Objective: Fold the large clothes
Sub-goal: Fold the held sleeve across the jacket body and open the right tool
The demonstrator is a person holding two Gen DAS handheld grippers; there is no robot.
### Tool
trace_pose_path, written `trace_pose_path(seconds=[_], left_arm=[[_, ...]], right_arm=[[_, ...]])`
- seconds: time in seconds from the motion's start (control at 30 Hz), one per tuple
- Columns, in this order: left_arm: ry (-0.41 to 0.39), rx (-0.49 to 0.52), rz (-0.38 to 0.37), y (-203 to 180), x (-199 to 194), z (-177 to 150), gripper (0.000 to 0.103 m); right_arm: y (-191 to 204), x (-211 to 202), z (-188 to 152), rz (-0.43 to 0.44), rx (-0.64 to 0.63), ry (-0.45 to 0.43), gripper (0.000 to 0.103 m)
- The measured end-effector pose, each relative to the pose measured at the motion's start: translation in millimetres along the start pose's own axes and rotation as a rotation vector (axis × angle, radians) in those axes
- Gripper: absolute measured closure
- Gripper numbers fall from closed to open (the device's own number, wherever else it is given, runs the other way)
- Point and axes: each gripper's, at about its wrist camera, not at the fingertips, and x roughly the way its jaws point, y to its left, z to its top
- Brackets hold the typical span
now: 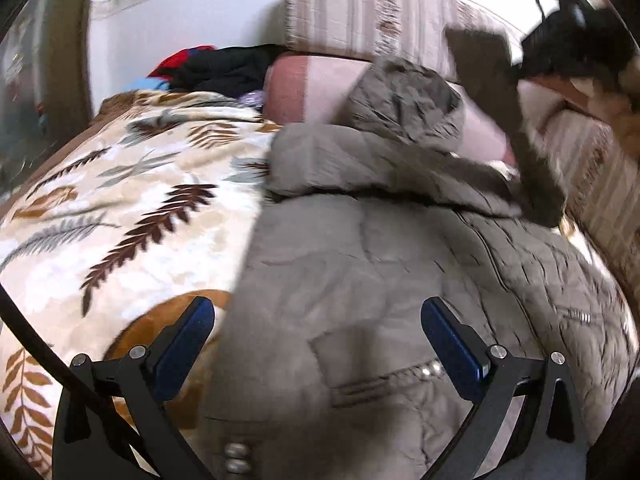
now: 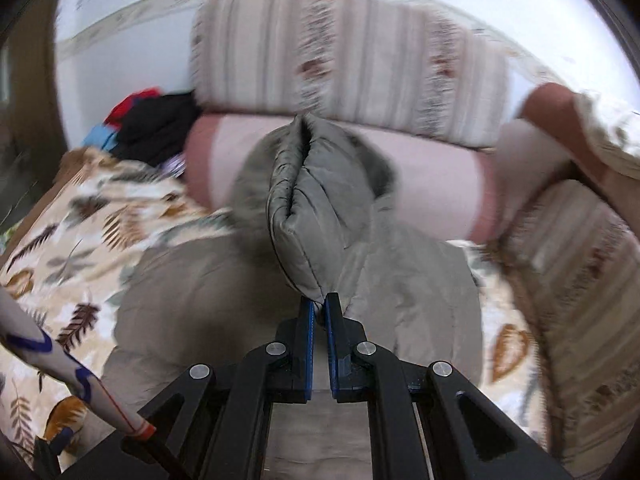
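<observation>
A grey-brown quilted puffer coat with a fur-trimmed hood [image 1: 360, 248] lies spread on a cream fleece blanket printed with brown and grey fern leaves [image 1: 120, 200], which covers a bed or sofa. In the left wrist view the coat fills the middle and right; its hood [image 1: 404, 100] is bunched up against a pink bolster cushion [image 1: 304, 88].

The left gripper [image 1: 318, 320] hangs over the coat's lower body, its blue-padded fingers [image 1: 452, 340] spread wide apart, nothing between them. A zip line [image 1: 492, 256] runs down the coat to the right of it.

The right gripper [image 2: 319, 312] has its fingers pressed together, clamped on a fold of the coat's quilted fabric [image 2: 300, 220]. The pinched fabric stands up as a puffy ridge ahead of the tips, with the fur trim [image 2: 376, 164] behind it. In the left wrist view the right gripper shows as a dark blurred shape at upper right [image 1: 576, 40], with a strip of coat [image 1: 500, 108] hanging from it.

Behind the bolster stands a striped beige cushion with brown floral bands [image 2: 352, 64]; a second one like it leans at right [image 2: 580, 280]. A heap of black, red and blue clothes [image 2: 148, 120] sits at the far left corner against a white wall [image 2: 120, 64]. A white patterned sleeve [image 2: 48, 344] crosses the lower left of the right wrist view. Both views are motion-blurred.
</observation>
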Motion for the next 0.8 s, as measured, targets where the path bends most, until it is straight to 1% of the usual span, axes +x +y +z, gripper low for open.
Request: trace_pose_path(seconds=[0.07, 0.17, 0.37, 0.57, 0.63, 0.73, 0.77, 0.8], left_arm=[[-0.008, -0.046, 0.018, 13, -1, 5, 0.000], [-0.017, -0.080, 0.056, 27, 0, 11, 0.000], [0.006, -0.162, 0.040, 48, 6, 16, 0.000], [0.018, -0.186, 0.039, 55, 9, 17, 0.000], [0.028, -0.191, 0.040, 56, 11, 17, 0.000], [0.042, -0.191, 0.045, 55, 15, 16, 0.000], [0.046, -0.193, 0.046, 56, 16, 16, 0.000], [0.052, -0.197, 0.046, 56, 16, 15, 0.000]], right_arm=[[27, 22, -5, 0.034, -0.027, 0.036, 0.098], [59, 47, -13, 0.068, -0.055, 0.076, 0.098], [107, 84, -21, 0.112, -0.106, 0.135, 0.098], [140, 110, -34, 0.157, -0.144, 0.187, 0.098], [144, 119, -40, 0.164, -0.147, 0.202, 0.097], [145, 139, -53, 0.182, -0.144, 0.261, 0.096], [144, 139, -55, 0.181, -0.147, 0.257, 0.095], [142, 137, -54, 0.184, -0.147, 0.252, 0.093]])
